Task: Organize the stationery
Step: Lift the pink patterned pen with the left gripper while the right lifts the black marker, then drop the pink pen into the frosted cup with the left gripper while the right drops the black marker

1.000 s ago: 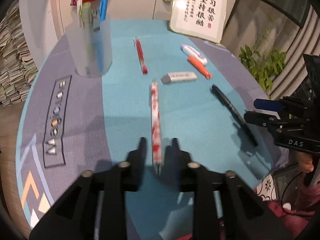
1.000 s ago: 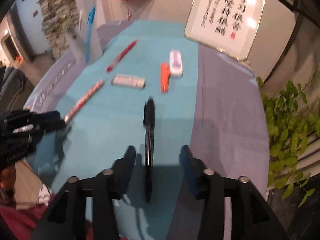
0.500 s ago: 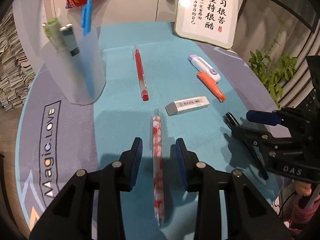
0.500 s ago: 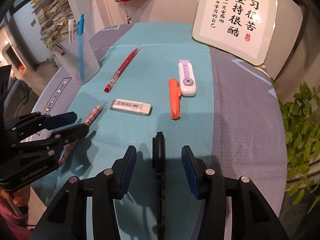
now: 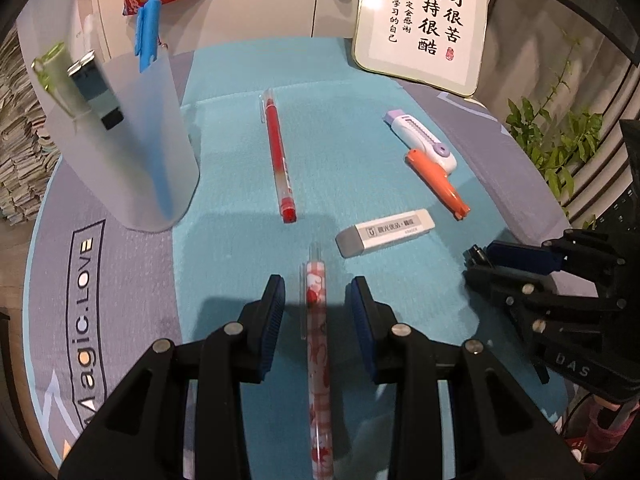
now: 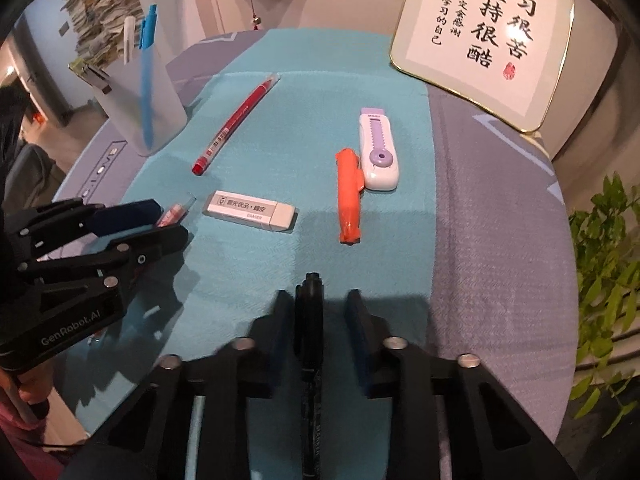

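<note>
A red-and-white patterned pen (image 5: 316, 300) lies on the teal mat (image 5: 340, 92). My left gripper (image 5: 316, 304) straddles it, open, with a gap on each side; the left gripper (image 6: 168, 222) also shows in the right wrist view. A black pen (image 6: 310, 308) lies between the fingers of my right gripper (image 6: 316, 312). Its jaws are closing: the left pad is about at the pen and the right pad stands apart. A frosted pen cup (image 5: 132, 152) holding a blue pen and clips stands at the far left.
A red pen (image 5: 280, 160), a white eraser (image 5: 386, 232), an orange marker (image 5: 436, 178) and a purple-white cutter (image 5: 420, 140) lie on the mat. A framed sign (image 5: 424, 20) leans at the back right. A plant (image 5: 560, 148) stands past the table's right edge.
Both grippers have moved forward along their pens, so each pen lies deeper between the fingers. The right jaws have narrowed around the black pen. The left jaws keep their width.
</note>
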The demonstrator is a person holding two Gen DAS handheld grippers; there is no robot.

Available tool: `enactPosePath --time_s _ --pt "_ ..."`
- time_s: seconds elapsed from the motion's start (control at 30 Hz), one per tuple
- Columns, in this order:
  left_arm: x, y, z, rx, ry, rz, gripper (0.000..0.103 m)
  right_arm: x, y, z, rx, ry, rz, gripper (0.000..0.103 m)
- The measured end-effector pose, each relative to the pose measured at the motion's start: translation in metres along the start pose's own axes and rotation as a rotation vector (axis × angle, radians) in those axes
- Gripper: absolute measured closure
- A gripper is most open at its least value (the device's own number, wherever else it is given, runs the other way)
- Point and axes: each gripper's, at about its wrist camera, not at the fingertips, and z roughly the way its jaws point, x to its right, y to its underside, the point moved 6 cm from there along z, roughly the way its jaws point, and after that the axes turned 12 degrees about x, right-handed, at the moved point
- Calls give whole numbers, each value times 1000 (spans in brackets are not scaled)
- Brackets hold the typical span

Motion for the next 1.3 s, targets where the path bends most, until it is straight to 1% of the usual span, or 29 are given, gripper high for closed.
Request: enactPosePath --time_s 0.03,0.07,0.13,0.2,0.33,0.47,0.6,0.8,0.93,1.07,1.3 --pt "1 0 0 1 -10 15 79 0 -1 1 -1 1 -2 88" --pt "1 0 1 2 -23 31 92 0 -1 0 -3 -2 2 88" --pt "0 0 -1 2 -26 28 92 2 -1 -1 -5 -7 18 88" --pt "0 -3 -8 19 -6 8 92 4 -3 -6 3 -17 39 88" --pt "1 -14 -33 86 9 0 92 6 -11 -23 43 -24 53 88" --pt "-1 -22 -53 136 2 -13 92 3 -18 -45 95 -31 64 88" --pt "-3 -26 -73 183 10 -30 92 -5 -24 -64 140 -38 55 88" --pt "-4 -40 -109 279 20 -46 92 -20 -40 -93 222 -48 36 88" --pt "-10 -51 -129 341 -5 -47 92 -29 -60 -110 281 -55 23 89" --pt "-25 -67 -149 405 -34 -70 92 -43 -87 -123 333 -79 7 90" --pt "-57 -98 -176 510 -111 -105 92 -75 -133 -132 387 -122 -24 90"
